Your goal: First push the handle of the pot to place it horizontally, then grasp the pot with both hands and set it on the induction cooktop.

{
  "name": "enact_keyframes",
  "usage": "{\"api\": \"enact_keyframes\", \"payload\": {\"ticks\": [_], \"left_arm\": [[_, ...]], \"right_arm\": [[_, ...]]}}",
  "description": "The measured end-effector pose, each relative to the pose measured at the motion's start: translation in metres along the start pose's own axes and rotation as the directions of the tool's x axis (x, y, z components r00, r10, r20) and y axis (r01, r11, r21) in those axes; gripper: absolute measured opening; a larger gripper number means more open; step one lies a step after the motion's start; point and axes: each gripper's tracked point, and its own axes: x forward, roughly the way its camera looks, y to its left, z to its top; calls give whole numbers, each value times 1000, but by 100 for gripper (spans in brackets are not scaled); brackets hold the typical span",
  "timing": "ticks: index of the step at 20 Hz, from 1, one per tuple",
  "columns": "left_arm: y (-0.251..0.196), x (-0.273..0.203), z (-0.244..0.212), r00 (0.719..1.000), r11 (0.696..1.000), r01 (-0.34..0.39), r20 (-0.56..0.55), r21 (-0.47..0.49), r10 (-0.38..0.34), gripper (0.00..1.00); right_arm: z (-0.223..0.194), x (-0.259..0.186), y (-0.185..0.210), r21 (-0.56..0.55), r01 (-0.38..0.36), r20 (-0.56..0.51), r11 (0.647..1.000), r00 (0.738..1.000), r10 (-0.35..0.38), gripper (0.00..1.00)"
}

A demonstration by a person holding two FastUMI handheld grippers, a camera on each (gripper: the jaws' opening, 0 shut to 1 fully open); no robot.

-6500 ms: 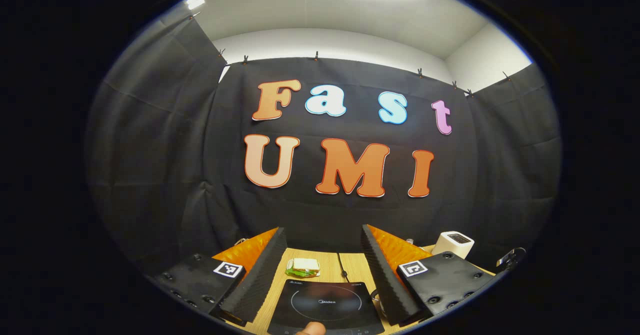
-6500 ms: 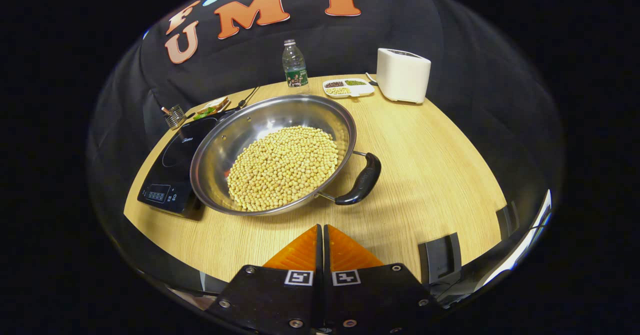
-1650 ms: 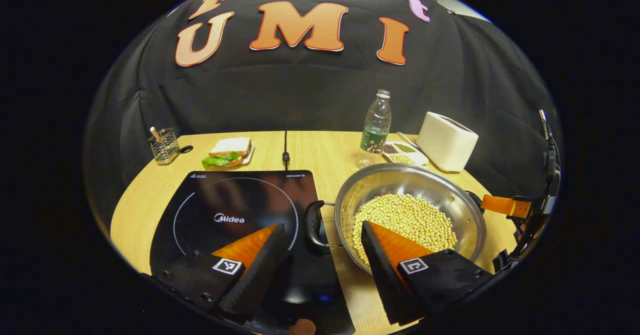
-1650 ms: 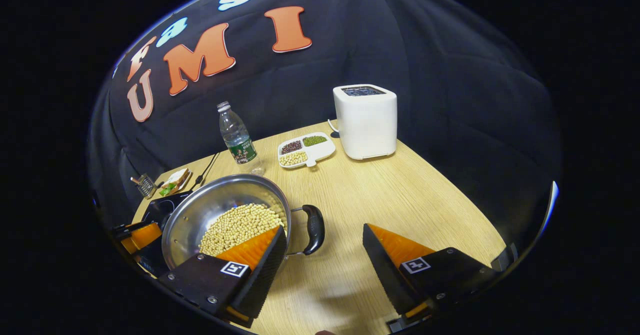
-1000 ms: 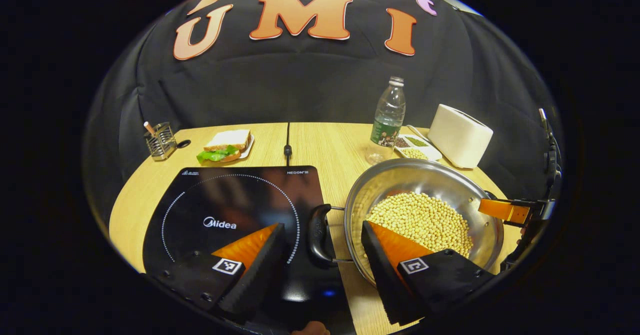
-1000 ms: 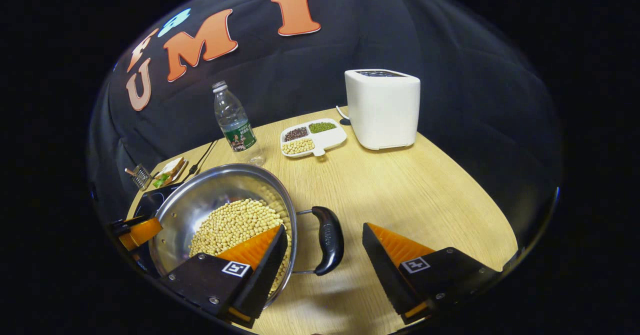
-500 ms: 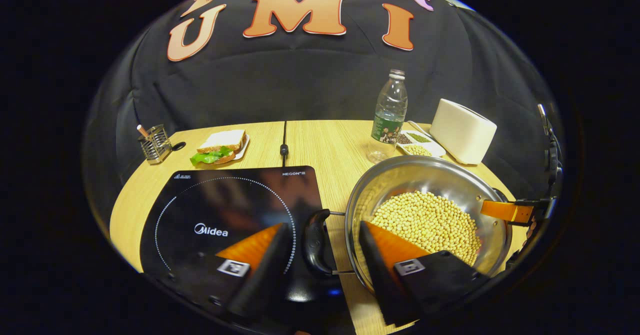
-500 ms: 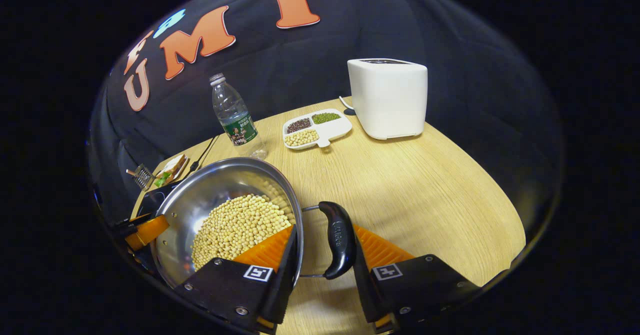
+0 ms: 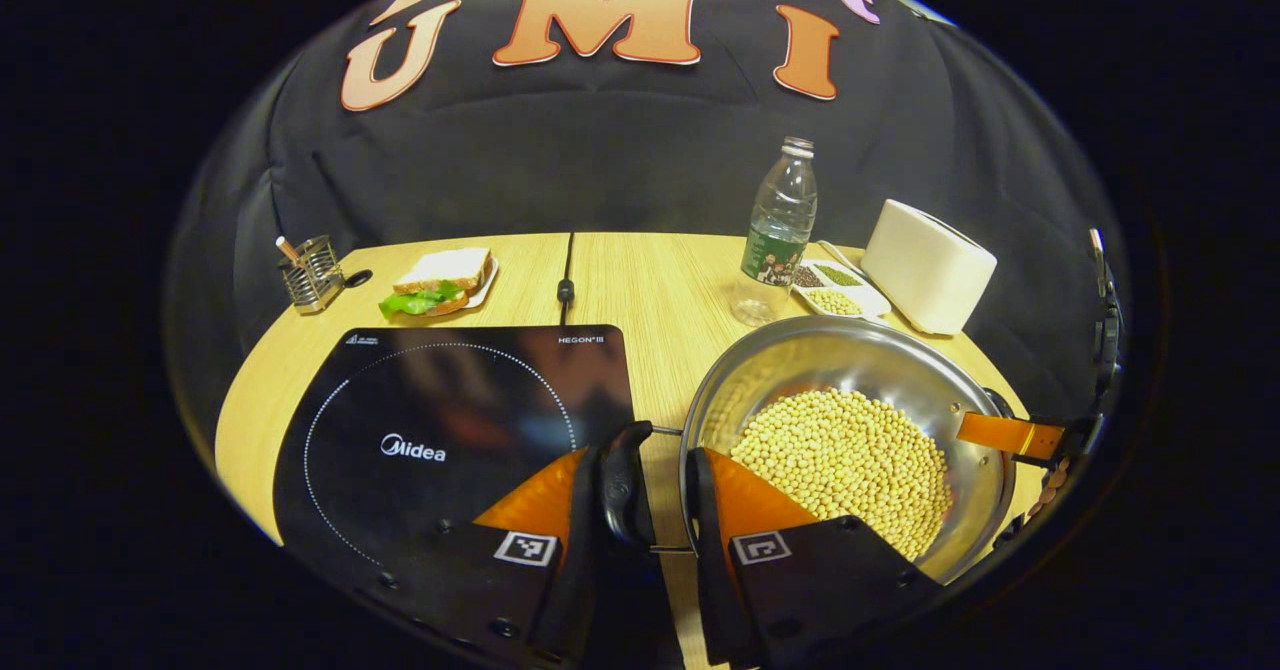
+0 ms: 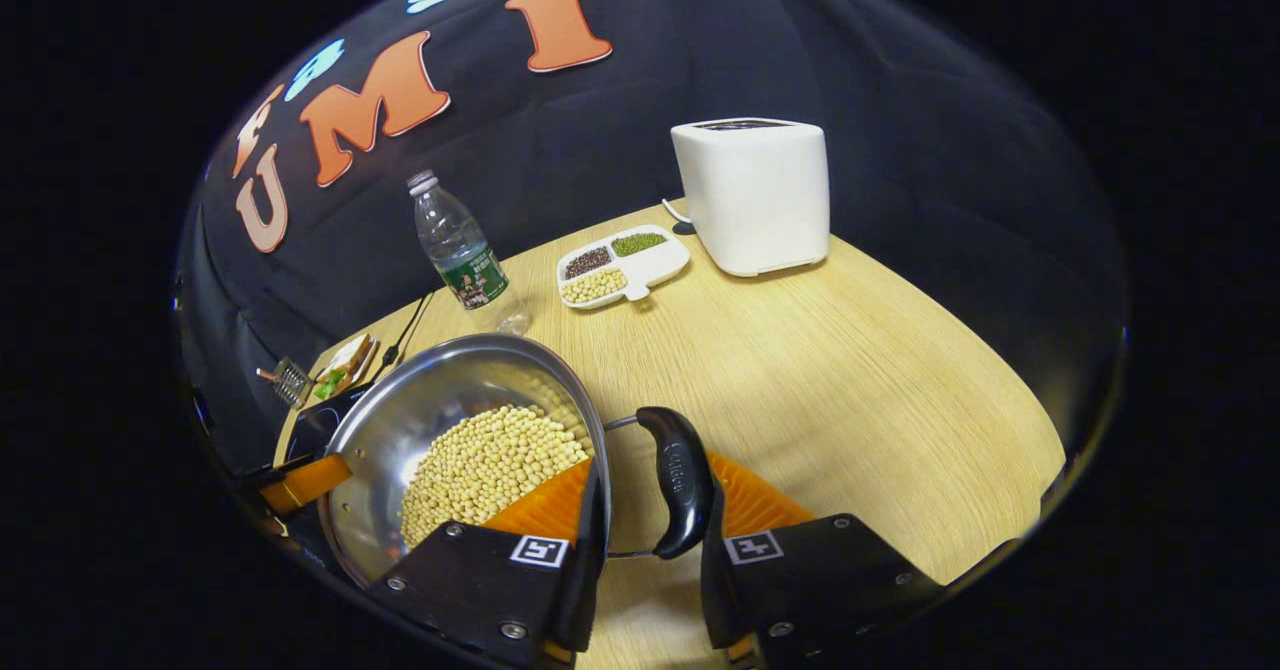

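The pot, heaped with pale beans, is sitting on the table just right of the induction cooktop, not yet on it. Both grippers, wide apart a second ago, are now closing: the left gripper is pinching the near black handle, and the right gripper is narrowing around the far handle. So I judge the two-handed lift is about to start.

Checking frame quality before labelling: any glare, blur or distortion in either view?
Left gripper view: sharp, glossy induction cooktop mirrors dim shapes, table edge bows from fisheye. Right gripper view: sharp, bright sheen inside the pot, soft shadow under its black handle, table strongly curved.
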Motion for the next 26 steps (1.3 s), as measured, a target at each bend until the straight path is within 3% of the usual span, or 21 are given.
{"api": "enact_keyframes", "payload": {"ticks": [5, 6, 7, 8, 11, 13, 23, 25, 26], "left_arm": [[-3, -24, 20, 999, 1000, 12, 52, 1, -12, 53], [-1, -28, 26, 998, 1000, 11, 63, 2, -11, 50], [2, -33, 29, 997, 1000, 10, 71, 4, -10, 49], [5, -39, 34, 997, 1000, 8, 78, 2, -8, 49], [17, -54, 47, 995, 1000, -1, 98, -4, 2, 49], [29, -63, 54, 994, 1000, -9, 105, -19, 11, 46], [116, -118, 89, 982, 994, -82, 161, -77, 94, 53], [141, -128, 89, 979, 990, -107, 163, -94, 121, 49], [154, -130, 89, 978, 987, -117, 161, -105, 133, 53]], "right_arm": [[18, -29, 1, 17, -7, 52, 1000, 999, 6, 42], [21, -33, 5, 16, -11, 62, 1000, 998, 10, 42], [24, -37, 9, 16, -14, 67, 1000, 998, 13, 37], [27, -41, 14, 16, -20, 72, 1000, 997, 18, 42], [37, -55, 30, 11, -37, 86, 999, 996, 36, 42], [42, -61, 46, 7, -47, 96, 999, 994, 46, 42], [59, -87, 151, -49, -138, 129, 989, 981, 143, 42], [56, -86, 176, -64, -160, 119, 985, 979, 166, 42], [52, -86, 188, -74, -169, 112, 983, 978, 177, 42]]}}
